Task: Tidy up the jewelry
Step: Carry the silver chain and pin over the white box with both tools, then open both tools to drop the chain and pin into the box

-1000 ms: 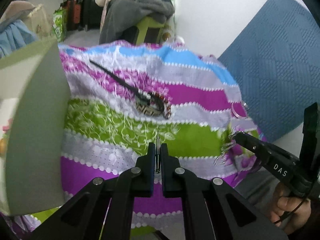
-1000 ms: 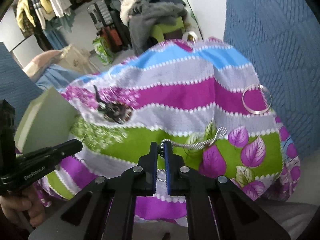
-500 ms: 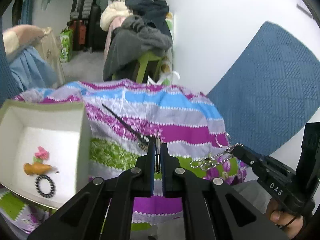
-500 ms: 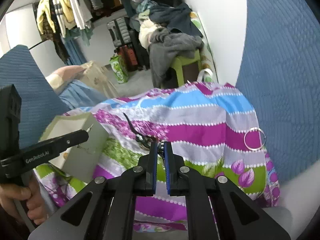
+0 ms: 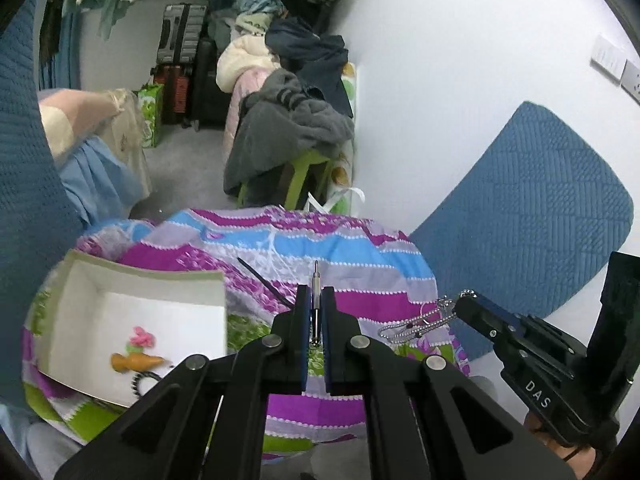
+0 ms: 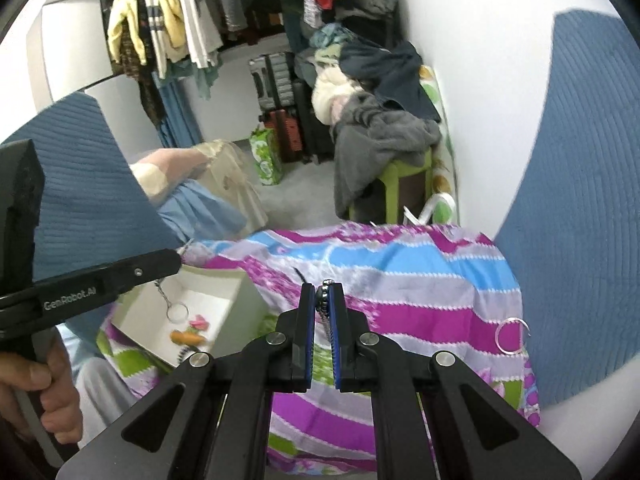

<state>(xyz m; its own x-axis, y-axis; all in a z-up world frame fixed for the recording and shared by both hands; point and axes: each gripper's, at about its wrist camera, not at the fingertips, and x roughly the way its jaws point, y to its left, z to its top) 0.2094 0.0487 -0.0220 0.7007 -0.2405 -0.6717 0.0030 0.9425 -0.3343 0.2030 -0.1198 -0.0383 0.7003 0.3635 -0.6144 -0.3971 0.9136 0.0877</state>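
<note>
My left gripper (image 5: 316, 292) is shut on a thin silver pin (image 5: 316, 276). In the right wrist view a short chain with a small hoop (image 6: 176, 311) dangles from the left gripper (image 6: 180, 258) above the white box (image 6: 224, 280). My right gripper (image 6: 326, 290) is shut on a silver ball chain (image 6: 329, 320). From the left wrist view, that chain (image 5: 416, 322) hangs in loops off the right gripper (image 5: 460, 305) above the striped cloth (image 5: 360, 256). The box (image 5: 140, 276) holds a pink flower piece, an orange piece and a black bead bracelet.
A silver hoop (image 6: 512, 336) lies on the cloth near its right edge, and a black strap (image 5: 260, 280) lies mid-cloth. Blue quilted cushions (image 5: 540, 208) flank the cloth on both sides. Behind stand a green stool piled with clothes (image 6: 380, 140) and suitcases. A hand (image 6: 36, 392) holds the left handle.
Both grippers have risen from the cloth, each still shut on its piece. The ball chain has left the fabric and now hangs free. The box's inside has come into view.
</note>
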